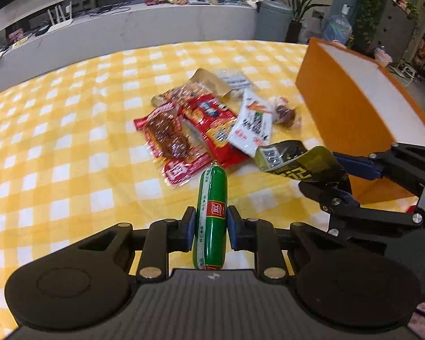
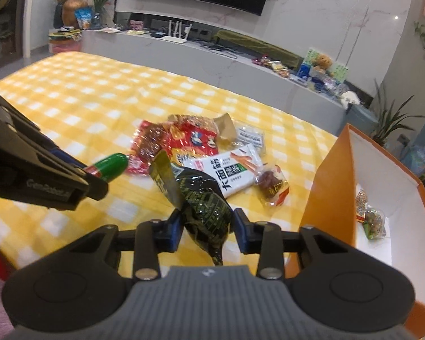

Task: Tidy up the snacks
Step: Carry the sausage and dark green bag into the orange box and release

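My left gripper is shut on a green sausage stick, held above the yellow checked tablecloth; it also shows in the right wrist view. My right gripper is shut on a dark green snack packet, seen in the left wrist view beside the orange box. A pile of snacks lies mid-table: red packets, a white packet, a small wrapped brown snack.
The orange box with white inside stands at the right and holds a few small snacks. A long grey counter with clutter runs behind the table. Potted plants stand at the far right.
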`<move>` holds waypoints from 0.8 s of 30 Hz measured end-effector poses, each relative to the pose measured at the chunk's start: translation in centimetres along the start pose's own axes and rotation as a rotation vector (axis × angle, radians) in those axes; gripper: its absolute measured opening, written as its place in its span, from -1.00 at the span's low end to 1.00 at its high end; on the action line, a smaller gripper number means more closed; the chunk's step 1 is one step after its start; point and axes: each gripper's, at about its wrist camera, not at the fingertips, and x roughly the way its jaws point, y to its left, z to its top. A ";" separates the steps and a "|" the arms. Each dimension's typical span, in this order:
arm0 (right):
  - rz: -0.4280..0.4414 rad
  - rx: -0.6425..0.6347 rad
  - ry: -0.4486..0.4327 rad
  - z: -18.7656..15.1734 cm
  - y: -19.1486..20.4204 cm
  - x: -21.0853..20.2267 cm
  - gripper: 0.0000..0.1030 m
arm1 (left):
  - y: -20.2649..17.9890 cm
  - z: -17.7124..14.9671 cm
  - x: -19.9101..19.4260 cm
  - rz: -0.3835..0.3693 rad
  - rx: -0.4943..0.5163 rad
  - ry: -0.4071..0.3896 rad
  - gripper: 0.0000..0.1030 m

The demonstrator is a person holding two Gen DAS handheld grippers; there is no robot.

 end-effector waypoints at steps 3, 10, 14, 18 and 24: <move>0.049 0.004 0.021 1.0 -1.0 -1.2 -0.31 | -0.6 0.9 -1.1 -0.016 0.012 0.000 -0.51; 0.154 0.030 0.067 3.8 -4.8 -4.0 -0.31 | -3.3 4.0 -3.3 -0.038 0.143 0.007 -0.51; 0.198 0.059 0.105 5.5 -7.6 -5.0 -0.31 | -5.0 6.1 -3.9 -0.075 0.191 0.019 -0.51; 0.206 0.071 0.137 7.1 -10.6 -6.0 -0.31 | -7.3 8.4 -4.0 -0.111 0.235 0.028 -0.51; 0.170 0.043 0.210 8.1 -14.9 -6.4 -0.31 | -11.5 11.4 -3.4 -0.166 0.298 0.023 -0.51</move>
